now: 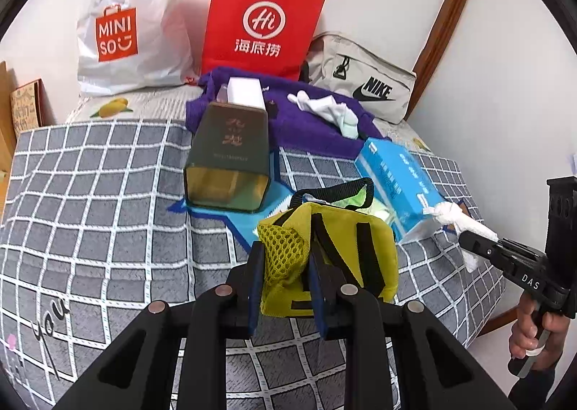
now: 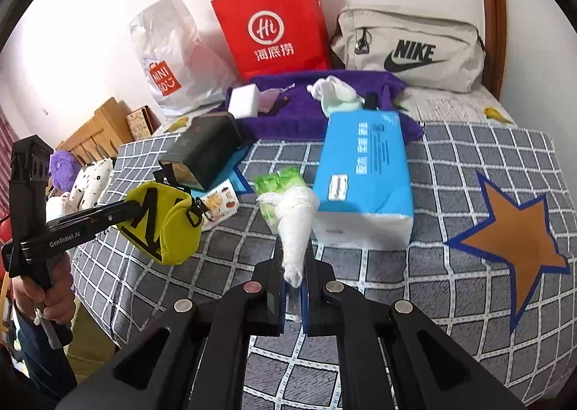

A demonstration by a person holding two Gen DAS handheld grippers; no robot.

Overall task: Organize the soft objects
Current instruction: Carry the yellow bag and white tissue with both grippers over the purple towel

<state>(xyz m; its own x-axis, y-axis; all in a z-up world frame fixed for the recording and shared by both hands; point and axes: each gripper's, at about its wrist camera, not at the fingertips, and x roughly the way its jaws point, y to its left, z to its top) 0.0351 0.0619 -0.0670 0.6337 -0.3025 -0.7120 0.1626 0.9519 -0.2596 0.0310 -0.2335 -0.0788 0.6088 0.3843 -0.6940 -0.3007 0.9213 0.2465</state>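
My left gripper [image 1: 285, 258] is shut on a yellow-green pouch [image 1: 346, 255] with black straps and a mesh pocket, held above the grey checked blanket [image 1: 108, 193]; the pouch also shows in the right wrist view [image 2: 162, 222]. My right gripper [image 2: 293, 262] is shut on a white knotted cloth [image 2: 294, 222], held above the blanket; the cloth also shows in the left wrist view [image 1: 458, 219]. A purple towel [image 1: 310, 121] lies further back with white socks [image 1: 328, 110] and a white block [image 1: 245, 91] on it.
A dark tin [image 1: 227, 161] and a blue tissue pack [image 1: 396, 183] lie mid-bed, with a green packet [image 2: 277, 183] between them. A white Miniso bag [image 1: 122, 31], a red paper bag [image 1: 259, 24] and a grey Nike bag [image 1: 364, 82] stand against the wall. Plush toys [image 2: 72, 175] sit at left.
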